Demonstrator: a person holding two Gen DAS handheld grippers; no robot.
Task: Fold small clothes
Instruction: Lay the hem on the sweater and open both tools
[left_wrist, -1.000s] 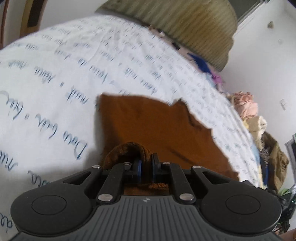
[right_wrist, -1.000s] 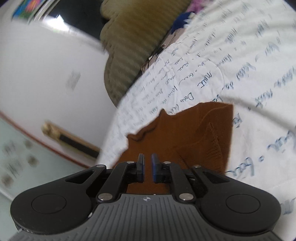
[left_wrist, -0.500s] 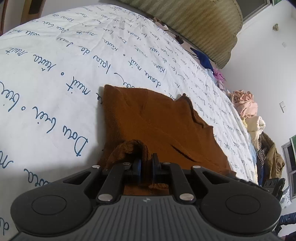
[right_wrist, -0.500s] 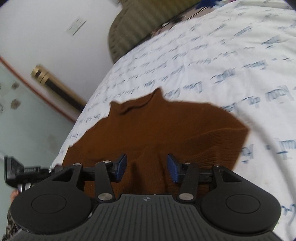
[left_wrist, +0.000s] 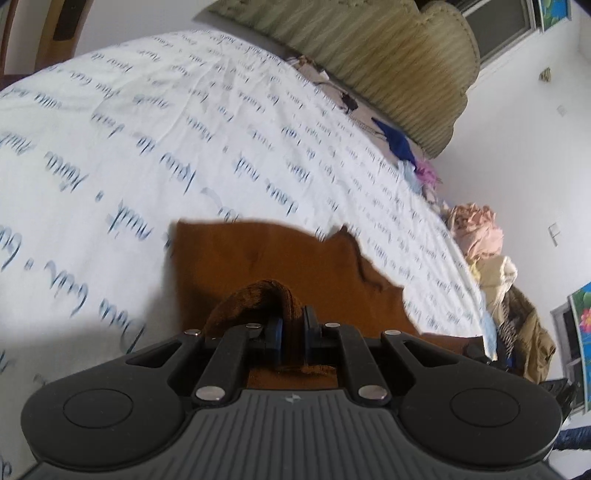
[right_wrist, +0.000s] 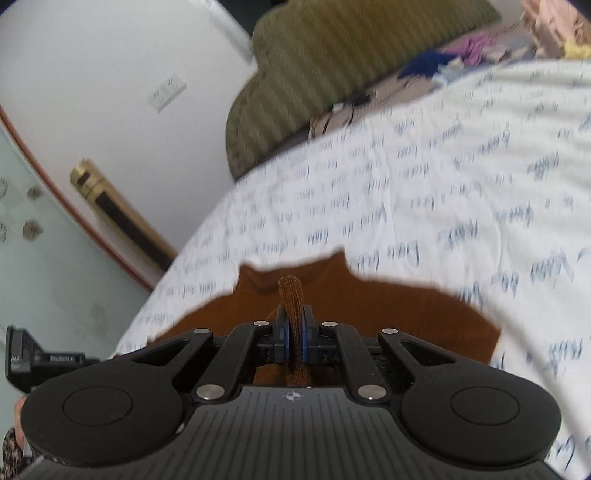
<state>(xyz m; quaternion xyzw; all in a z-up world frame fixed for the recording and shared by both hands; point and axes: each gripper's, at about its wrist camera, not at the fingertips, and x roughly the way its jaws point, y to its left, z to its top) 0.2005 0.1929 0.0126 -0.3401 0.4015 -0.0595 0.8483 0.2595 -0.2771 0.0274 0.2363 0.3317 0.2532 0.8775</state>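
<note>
The bed sheet (left_wrist: 184, 129) carries blue cursive script, too blurred to read. On it lies the brown garment (left_wrist: 258, 258). Left gripper (left_wrist: 291, 332) clenches a bunched fold of it; right gripper (right_wrist: 294, 334) pinches a ribbed strip, fingers nearly together.

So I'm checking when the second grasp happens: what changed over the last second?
The right gripper, nearly shut and empty a second ago, opened wide over the brown garment half a second ago and has now shut on a fold of it. The left gripper stayed clamped on its bunched edge throughout. The garment still lies on the white printed sheet.
</note>
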